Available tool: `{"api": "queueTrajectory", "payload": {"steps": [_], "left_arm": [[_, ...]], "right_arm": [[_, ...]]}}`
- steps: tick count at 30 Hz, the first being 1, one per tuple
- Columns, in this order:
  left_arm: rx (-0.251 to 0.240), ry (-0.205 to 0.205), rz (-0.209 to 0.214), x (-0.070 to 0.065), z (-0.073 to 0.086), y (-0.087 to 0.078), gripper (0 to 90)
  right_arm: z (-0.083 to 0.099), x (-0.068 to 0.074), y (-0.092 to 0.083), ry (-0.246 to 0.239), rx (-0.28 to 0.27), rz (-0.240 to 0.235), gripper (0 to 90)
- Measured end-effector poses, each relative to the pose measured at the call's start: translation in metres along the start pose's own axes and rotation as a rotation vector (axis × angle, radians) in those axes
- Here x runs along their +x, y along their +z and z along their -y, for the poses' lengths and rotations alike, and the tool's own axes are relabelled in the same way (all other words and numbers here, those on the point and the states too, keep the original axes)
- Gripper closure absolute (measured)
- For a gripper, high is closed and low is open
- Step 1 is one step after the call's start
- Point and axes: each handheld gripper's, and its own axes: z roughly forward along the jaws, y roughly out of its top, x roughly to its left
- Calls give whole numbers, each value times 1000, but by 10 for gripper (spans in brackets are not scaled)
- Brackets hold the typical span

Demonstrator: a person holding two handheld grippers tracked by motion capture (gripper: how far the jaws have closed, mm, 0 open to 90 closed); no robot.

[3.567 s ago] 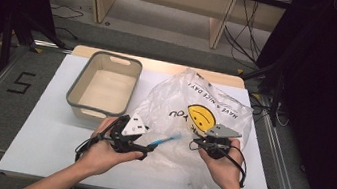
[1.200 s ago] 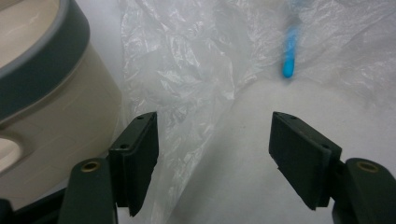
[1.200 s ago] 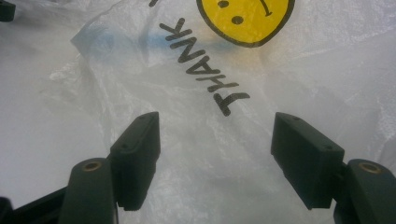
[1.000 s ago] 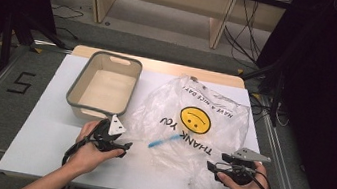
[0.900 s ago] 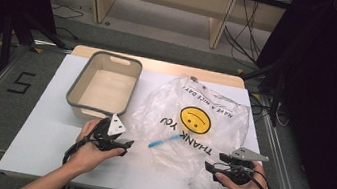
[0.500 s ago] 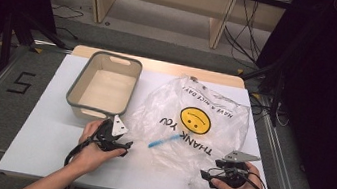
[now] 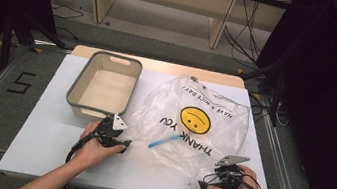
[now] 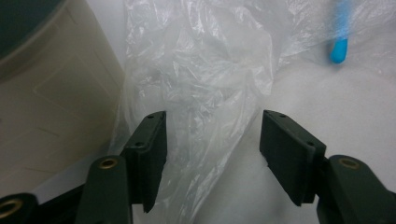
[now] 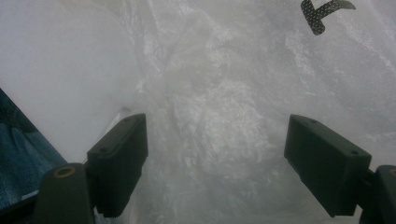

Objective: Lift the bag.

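A clear plastic bag (image 7: 197,124) printed with a yellow smiley face and the words "THANK YOU" lies spread flat across the right half of the white counter (image 7: 43,141), its near corner spilling over the front edge. A blue pen-like stick (image 7: 164,141) rests among the bag's folds near its left side. To the left of the bag stands a grey-rimmed beige tub (image 7: 104,87), just beside the bag's crumpled left edge. The left tongs (image 7: 121,144) sit at that edge, close to the tub's near corner; in the left gripper view (image 8: 212,156) a loose fold of plastic rises between the jaws, which have just been closing but stand apart with the pads not pressing on the film. The right tongs (image 7: 203,185) are at the bag's near right corner by the counter's front edge; in the right gripper view (image 9: 215,158) the jaws have just been opening and stand wide, released, with wrinkled plastic lying between them.
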Motion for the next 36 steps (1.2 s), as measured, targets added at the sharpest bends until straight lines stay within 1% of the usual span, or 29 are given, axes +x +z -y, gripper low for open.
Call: {"api": "queueTrajectory", "payload": {"steps": [1,3,6,8,10,12,15,19,21,23,25,26,28,30,31,32,34,36], "left_arm": [[5,-25,11,2,0,0,438],[8,-46,20,3,0,0,442],[12,-48,24,4,-1,0,471],[24,-45,22,4,-2,-1,518],[32,-47,23,4,-3,-1,565],[41,-46,27,3,-5,-1,618],[50,-44,33,1,-6,-2,697],[61,-42,46,-2,-7,-2,807],[64,-39,51,-3,-8,-2,861],[64,-31,50,-4,-8,-2,886],[68,-15,52,-4,-8,-3,891],[72,-17,55,-5,-8,-3,891],[83,-7,68,-5,-7,-5,892],[84,-7,84,-7,-6,-8,892],[86,3,89,-8,-6,-9,893],[81,7,96,-9,-6,-12,893],[71,10,109,-12,-5,-16,893],[68,17,127,-17,-5,-22,893]], "right_arm": [[0,0,0,-1,10,-2,230],[1,1,1,-2,23,0,243],[2,2,3,-23,60,4,266],[2,2,4,-35,63,10,272],[2,3,4,-65,74,37,335],[1,3,3,-66,78,40,365],[1,1,2,-89,84,41,470],[1,-5,0,-99,78,38,653],[1,-8,-1,-106,79,32,723],[1,-10,-1,-114,78,27,800],[1,-12,-1,-116,79,19,859],[1,-13,-1,-118,77,16,890],[1,-15,-1,-118,72,13,900],[1,-17,-2,-114,68,0,900],[1,-17,-2,-109,67,4,900],[1,-19,-3,-114,67,22,900],[2,-24,-5,-99,65,61,900],[4,-32,-9,-67,44,89,900]]}}
